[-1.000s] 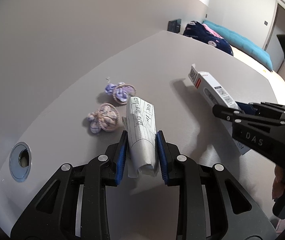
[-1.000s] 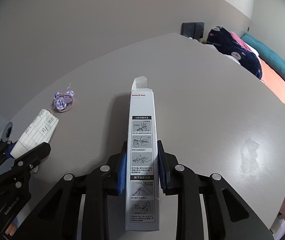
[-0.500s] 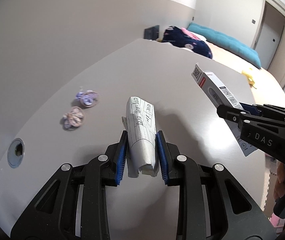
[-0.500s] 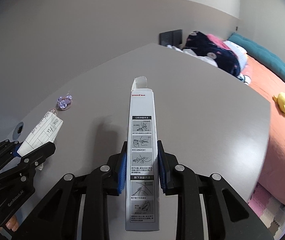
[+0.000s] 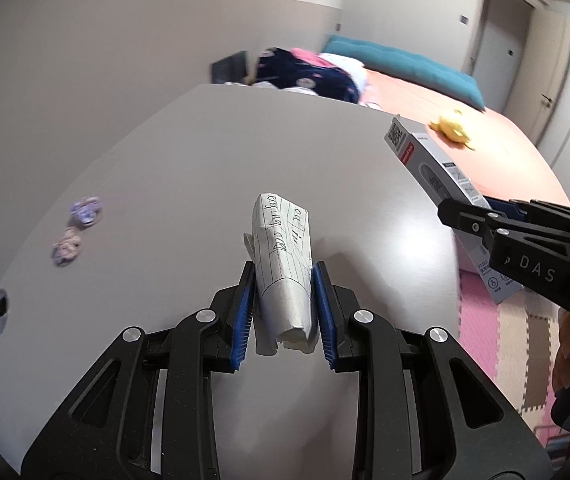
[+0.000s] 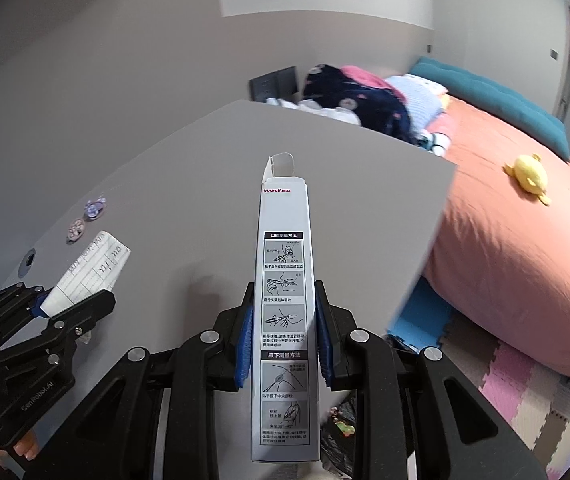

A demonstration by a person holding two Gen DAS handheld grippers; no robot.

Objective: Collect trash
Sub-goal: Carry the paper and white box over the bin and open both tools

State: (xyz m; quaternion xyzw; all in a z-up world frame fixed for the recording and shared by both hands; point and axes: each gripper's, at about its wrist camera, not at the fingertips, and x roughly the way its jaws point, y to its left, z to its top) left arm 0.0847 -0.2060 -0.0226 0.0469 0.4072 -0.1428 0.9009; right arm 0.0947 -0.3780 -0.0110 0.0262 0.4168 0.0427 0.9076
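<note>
Grippers both loaded, held above tabletop [image 5: 189, 184]: left gripper [image 5: 284, 312] clamps folded lined paper [image 5: 283, 256]; right gripper [image 6: 284, 344] clamps thermometer box [image 6: 285, 300], top flap open, contents unseen.

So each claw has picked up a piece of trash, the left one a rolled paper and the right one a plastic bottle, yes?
Not a bottle. The right wrist view shows the right gripper clamping a long cardboard box. The left gripper does hold the rolled paper.

Left gripper [image 5: 283, 304] and right gripper [image 6: 284, 334], jaws apparently clamped, side by side.
</note>
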